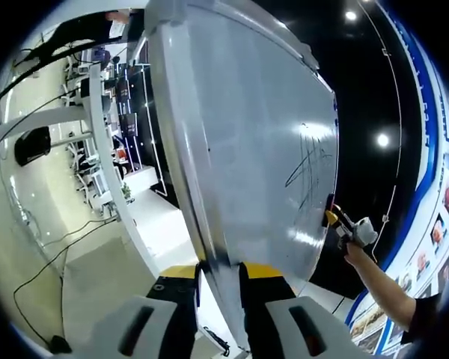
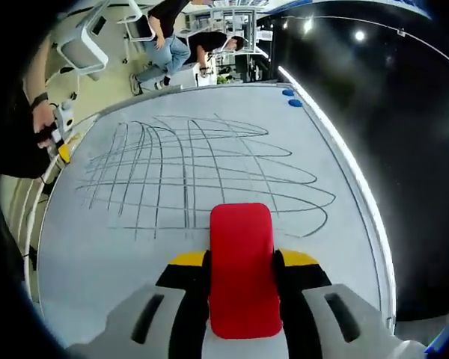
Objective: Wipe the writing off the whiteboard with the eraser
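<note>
- red eraser [image 2: 240, 269] clamped in right gripper [image 2: 240, 262], lower centre of frame.
- whiteboard [image 2: 209, 247] writing [image 2: 194, 176] lies straight ahead, upper centre; eraser's long axis points toward it.
- left gripper [image 1: 218, 273] clamps the board edge.

whiteboard [image 1: 254, 149] seen nearly edge-on, scribbles [image 1: 308, 166] mostly unreadable, eraser [image 2: 242, 269] base hidden between fingers
</note>
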{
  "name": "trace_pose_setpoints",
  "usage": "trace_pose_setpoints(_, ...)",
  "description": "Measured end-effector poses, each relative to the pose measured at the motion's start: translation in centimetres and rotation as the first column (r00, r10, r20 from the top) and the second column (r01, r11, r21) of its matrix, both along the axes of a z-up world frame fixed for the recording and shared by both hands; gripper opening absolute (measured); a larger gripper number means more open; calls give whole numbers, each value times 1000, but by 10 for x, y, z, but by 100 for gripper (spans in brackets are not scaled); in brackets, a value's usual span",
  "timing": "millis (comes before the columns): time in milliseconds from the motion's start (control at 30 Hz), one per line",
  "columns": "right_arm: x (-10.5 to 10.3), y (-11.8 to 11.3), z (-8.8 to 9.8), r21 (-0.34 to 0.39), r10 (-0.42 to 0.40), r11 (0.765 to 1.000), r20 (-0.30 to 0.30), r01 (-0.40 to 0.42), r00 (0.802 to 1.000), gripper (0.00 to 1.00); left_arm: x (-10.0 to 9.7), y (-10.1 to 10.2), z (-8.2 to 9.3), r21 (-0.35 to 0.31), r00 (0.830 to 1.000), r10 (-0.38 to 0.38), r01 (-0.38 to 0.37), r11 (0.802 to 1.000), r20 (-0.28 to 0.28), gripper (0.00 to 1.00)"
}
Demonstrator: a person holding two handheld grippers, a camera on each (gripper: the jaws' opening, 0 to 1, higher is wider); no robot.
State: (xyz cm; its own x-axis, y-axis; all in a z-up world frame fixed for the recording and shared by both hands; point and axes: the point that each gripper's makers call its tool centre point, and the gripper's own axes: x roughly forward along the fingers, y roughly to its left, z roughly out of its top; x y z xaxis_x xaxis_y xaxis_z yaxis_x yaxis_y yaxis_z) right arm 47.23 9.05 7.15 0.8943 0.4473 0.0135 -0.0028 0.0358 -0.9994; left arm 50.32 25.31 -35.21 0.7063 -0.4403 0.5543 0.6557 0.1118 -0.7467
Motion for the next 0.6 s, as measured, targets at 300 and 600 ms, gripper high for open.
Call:
trace_pose_setpoints(300, 0, 1, -15, -7, 8, 1000, 6, -8, 1000, 36, -1, 0, -1, -10, 1000, -9, 9, 1000, -4, 22)
trace_pose_setpoints(600, 0, 0, -24, 4, 14, 1000, 2, -14, 1000, 36, -1, 0, 0, -2, 1000, 9, -9, 1000, 4, 22)
